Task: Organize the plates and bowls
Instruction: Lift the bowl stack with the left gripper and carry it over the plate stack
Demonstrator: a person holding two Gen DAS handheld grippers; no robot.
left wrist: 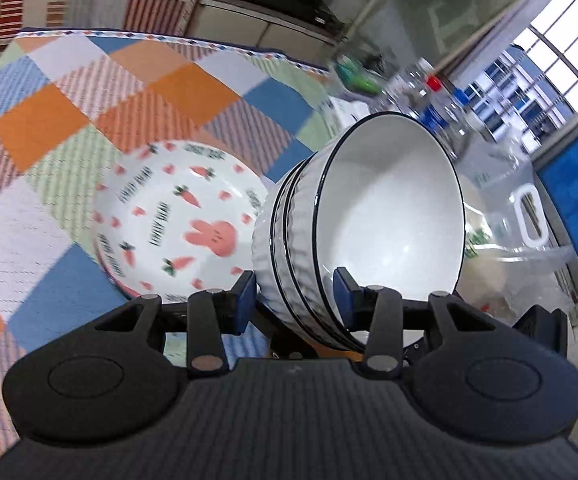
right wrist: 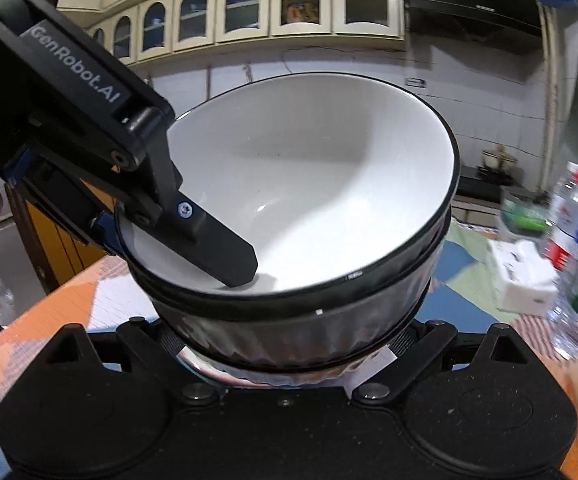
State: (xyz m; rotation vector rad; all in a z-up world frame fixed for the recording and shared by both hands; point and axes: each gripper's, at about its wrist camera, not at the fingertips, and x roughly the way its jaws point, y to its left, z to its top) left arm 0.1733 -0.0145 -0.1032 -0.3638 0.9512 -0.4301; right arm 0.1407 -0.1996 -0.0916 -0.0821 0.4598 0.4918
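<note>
— Where do we have the bowls (left wrist: 353,216)?

— Stacked, tipped on their side, lifted above the bench (left wrist: 49,128). Our left tongs (left wrist: 295,300) are clamped on the stack's wall, one finger inside the top bowl and one outside.

— And our right tongs (right wrist: 289,344)?

— They sit under the bowls, spread wide to either side of the base. We cannot tell whether they press it. The rabbit plate (left wrist: 177,216) lies on the cloth just beside the stack.
</note>
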